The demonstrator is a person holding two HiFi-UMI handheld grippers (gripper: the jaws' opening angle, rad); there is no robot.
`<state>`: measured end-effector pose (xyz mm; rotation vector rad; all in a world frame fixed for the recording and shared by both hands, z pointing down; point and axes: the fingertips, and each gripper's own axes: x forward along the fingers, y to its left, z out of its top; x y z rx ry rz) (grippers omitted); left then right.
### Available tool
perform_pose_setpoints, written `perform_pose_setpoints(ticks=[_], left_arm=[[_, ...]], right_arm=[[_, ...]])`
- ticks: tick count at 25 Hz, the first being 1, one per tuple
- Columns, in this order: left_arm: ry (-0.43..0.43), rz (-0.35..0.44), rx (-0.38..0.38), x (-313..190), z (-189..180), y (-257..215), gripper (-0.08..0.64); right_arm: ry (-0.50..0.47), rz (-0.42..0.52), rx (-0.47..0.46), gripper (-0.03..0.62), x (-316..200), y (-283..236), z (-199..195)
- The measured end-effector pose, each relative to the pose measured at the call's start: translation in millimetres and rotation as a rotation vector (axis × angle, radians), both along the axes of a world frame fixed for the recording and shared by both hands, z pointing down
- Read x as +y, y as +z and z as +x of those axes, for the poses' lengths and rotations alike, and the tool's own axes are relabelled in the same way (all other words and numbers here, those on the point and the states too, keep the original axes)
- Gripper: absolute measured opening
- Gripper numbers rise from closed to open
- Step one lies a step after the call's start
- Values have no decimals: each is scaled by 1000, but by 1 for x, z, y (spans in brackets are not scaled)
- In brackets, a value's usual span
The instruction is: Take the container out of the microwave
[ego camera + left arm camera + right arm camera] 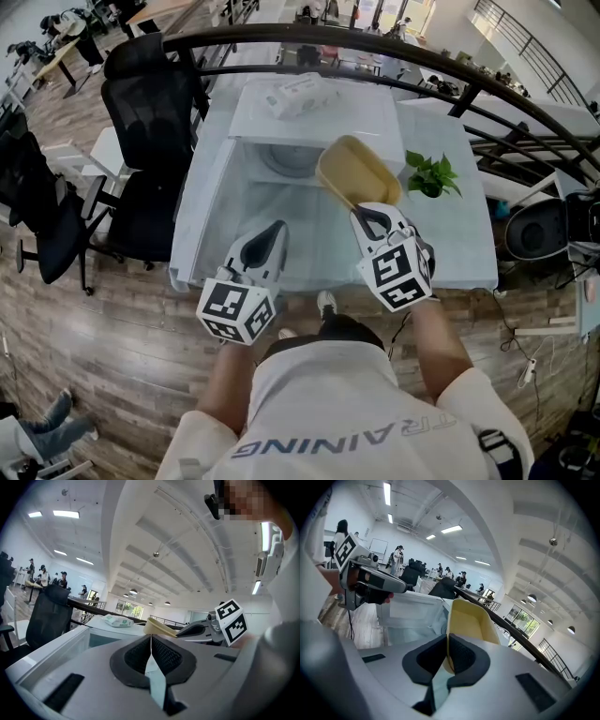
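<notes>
Head view: right hand-held gripper (pixel 367 218) pinches the near rim of the yellow container (pixel 354 172), which is tilted at the open front of the white microwave (pixel 370 117). Left hand-held gripper (pixel 272 232) is to its left.
Left gripper view: jaws pressed together, nothing between.
Right gripper view: jaws clamped on the container's rim.

The empty pale-yellow oblong plastic container (pixel 357 173) hangs tilted before the open white microwave (pixel 375 117), its rim pinched in the right gripper (pixel 366 214).
</notes>
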<state>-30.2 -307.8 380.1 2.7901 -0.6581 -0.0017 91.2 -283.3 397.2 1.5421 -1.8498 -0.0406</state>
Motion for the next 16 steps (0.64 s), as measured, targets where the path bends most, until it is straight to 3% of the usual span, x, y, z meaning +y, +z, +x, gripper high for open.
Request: perform_pose_setpoints(ticks=[16], left_arm=[[3, 2, 11, 5, 1, -1, 34]], right_arm=[[-1, -15, 7, 35, 4, 10, 2]])
